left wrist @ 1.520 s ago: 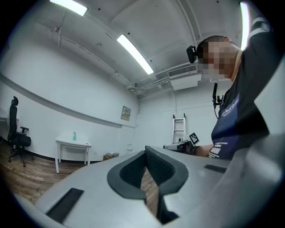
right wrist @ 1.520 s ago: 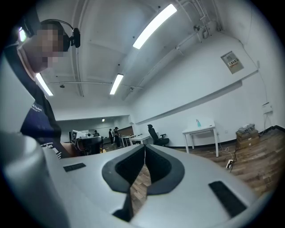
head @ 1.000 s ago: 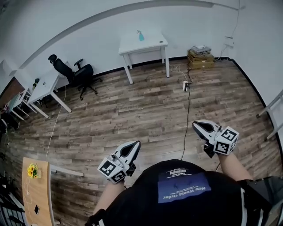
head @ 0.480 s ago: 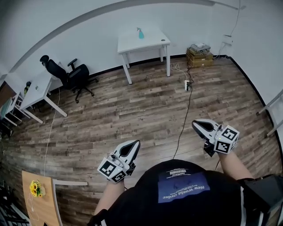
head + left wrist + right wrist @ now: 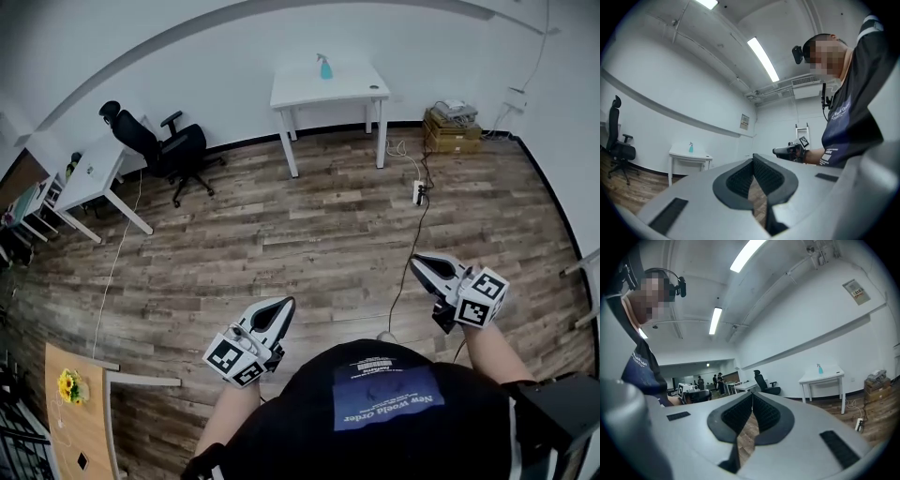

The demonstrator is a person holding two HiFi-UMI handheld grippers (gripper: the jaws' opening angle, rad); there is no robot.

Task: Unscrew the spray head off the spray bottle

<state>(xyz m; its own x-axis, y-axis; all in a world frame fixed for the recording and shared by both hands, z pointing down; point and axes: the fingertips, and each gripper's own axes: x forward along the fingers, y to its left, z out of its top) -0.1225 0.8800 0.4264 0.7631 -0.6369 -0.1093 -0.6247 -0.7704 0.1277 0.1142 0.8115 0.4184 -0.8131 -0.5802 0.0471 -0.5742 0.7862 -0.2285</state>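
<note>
Head view: left tool (image 5: pixel 279 307) and right tool (image 5: pixel 422 266) out in front of the person's dark shirt (image 5: pixel 394 412), above the wood-plank floor (image 5: pixel 281 234), well apart from each other. Spray bottle (image 5: pixel 325 67) upright on the white worktop (image 5: pixel 352 86) against the far wall, spray head on top, far from both tools. Black office chair (image 5: pixel 167 150) left of that worktop, beside a second white desk (image 5: pixel 89 176). Stacked boxes (image 5: pixel 452 127) right of the worktop, and a power strip (image 5: pixel 419 192) with a black cable on the floor. Yellow flowers (image 5: pixel 66 384) on a wooden table (image 5: pixel 80 422) at lower left.

Left gripper view: jaws pressed together, ribbed pads meeting, nothing between them. Beyond, the small blue-green spray bottle on the worktop at left, the chair at the far left edge, the right tool at right.

Right gripper view: jaws closed pad to pad here too, empty. Spray bottle upright on the worktop at right, boxes and power strip at lower right, chair in the middle distance, left tool at left. A few people (image 5: pixel 717 378) standing far back in the room.
</note>
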